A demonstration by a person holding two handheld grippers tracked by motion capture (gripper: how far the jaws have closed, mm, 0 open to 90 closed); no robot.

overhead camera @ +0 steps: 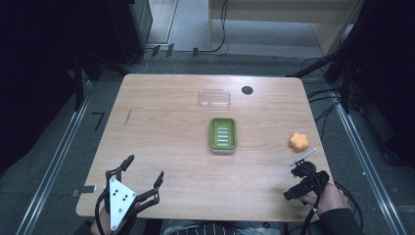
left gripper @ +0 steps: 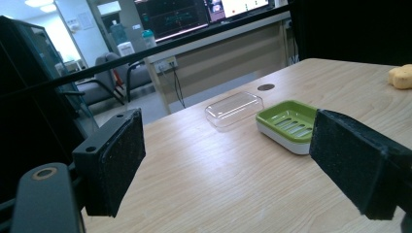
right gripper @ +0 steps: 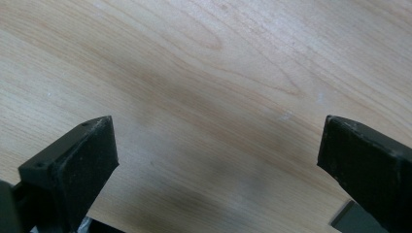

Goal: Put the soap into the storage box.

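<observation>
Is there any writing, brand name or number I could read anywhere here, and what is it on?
None can be read.
Monitor screens behind the table: bright marks, too small and blurred to read.
Green soap dish, clear lid, orange sponge and wooden table: no print visible.
Left hand-held gripper and right hand-held gripper: no labels visible.

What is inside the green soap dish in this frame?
Nothing lies in the green soap dish; its ribbed, slotted tray is bare. Whatever sits under that tray, in the white base, is covered. The clear lid and the orange sponge lie apart on the table.
</observation>
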